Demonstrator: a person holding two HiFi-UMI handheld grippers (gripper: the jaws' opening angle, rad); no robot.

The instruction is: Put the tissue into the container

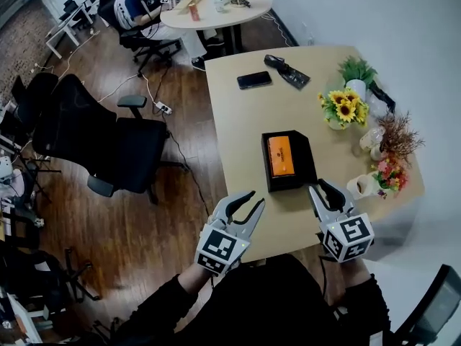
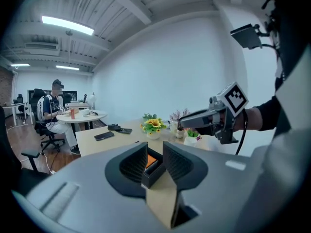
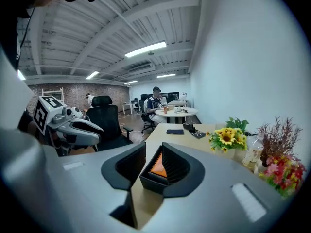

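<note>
A black box container (image 1: 268, 166) sits open-topped on the wooden table (image 1: 238, 128), with a flat orange pack (image 1: 281, 156) lying in it. Both grippers hang side by side over the table's near edge, short of the box and apart from it. My left gripper (image 1: 252, 199) has its jaws nearly together with nothing between them. My right gripper (image 1: 320, 187) shows a narrow empty gap. Past the left gripper (image 2: 155, 152) in its own view lies the container (image 2: 151, 174). Past the right gripper (image 3: 154, 152) lies the same container (image 3: 155, 181). I see no loose tissue.
On the table's far part lie a phone (image 1: 254, 80) and a black device (image 1: 287, 71). Sunflowers (image 1: 344, 107), a green plant (image 1: 358, 69), dried stems (image 1: 395, 135) and pink flowers (image 1: 387, 174) line the right edge. Office chairs (image 1: 108, 146) stand left. A person sits at a round table (image 1: 216, 6).
</note>
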